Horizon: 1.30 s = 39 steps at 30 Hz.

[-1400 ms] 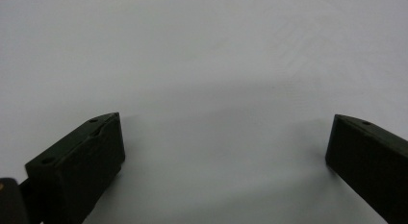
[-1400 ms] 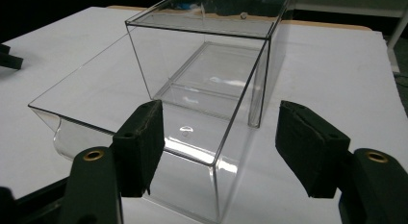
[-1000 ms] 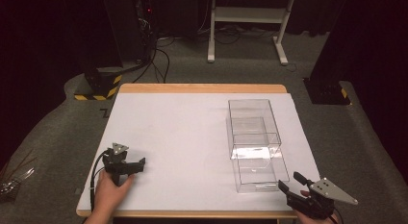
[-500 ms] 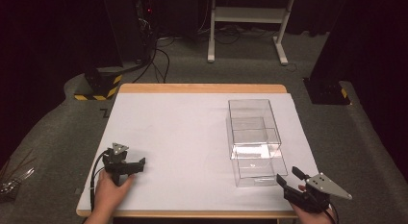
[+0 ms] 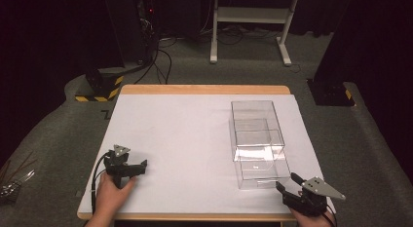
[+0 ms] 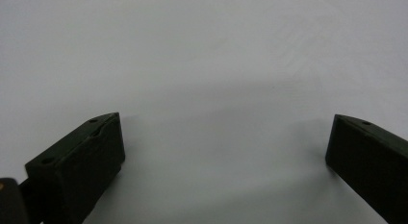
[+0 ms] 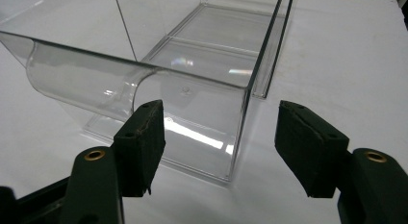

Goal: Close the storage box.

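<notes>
Right tongs (image 7: 219, 137): spread, straddling near corner of clear rectangular plastic drawer box (image 5: 256, 141) on right of white table (image 5: 185, 134) | left tongs (image 5: 134, 167): spread, empty | risk: slick thin wall could slip if pinched off-centre.

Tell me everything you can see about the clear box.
The clear box looks like see-through plastic, long and rectangular, made of an outer shell and an inner drawer pulled partly toward the person. The drawer front has a curved lip. It seems empty. It lies flat on the right part of the white table. The right gripper faces its near corner with jaws open, not touching it.
</notes>
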{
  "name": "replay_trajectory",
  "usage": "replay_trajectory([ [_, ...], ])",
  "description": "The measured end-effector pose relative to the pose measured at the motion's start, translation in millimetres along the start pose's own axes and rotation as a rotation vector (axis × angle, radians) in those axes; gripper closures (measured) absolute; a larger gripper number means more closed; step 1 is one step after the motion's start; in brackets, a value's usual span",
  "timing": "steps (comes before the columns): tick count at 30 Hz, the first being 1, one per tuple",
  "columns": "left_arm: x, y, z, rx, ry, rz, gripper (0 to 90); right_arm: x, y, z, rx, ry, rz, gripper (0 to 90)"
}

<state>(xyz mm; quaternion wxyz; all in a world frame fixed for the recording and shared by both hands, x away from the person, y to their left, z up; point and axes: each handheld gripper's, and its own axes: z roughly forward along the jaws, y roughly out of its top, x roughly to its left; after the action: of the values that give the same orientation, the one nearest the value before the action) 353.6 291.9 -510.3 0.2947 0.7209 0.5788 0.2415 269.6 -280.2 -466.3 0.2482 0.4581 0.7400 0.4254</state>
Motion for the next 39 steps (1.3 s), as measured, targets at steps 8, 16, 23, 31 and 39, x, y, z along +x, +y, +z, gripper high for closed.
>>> replay_trajectory([
  [8, -0.1, 0.0, 0.0, 0.0, 0.0, -0.001, 0.2, 1.6, 3.5, 7.3, -0.009, -0.005, 0.001, 34.7],
  [16, 0.1, 0.0, 0.1, 0.0, 0.0, 0.0, 0.2, 3.2, 6.1, 14.7, -0.008, -0.02, -0.005, 34.6],
  [23, 0.0, 0.0, 0.1, -0.001, 0.001, 0.0, 0.2, 0.6, 6.3, 17.3, -0.005, -0.032, -0.006, 34.8],
  [31, 0.0, 0.0, 0.1, -0.001, 0.001, 0.0, 0.2, -4.8, 7.8, 20.8, -0.005, -0.043, 0.006, 34.8],
  [39, 0.0, 0.1, 0.1, 0.0, 0.0, 0.0, 0.2, -6.9, 11.5, 25.7, -0.007, -0.046, 0.008, 34.8],
])
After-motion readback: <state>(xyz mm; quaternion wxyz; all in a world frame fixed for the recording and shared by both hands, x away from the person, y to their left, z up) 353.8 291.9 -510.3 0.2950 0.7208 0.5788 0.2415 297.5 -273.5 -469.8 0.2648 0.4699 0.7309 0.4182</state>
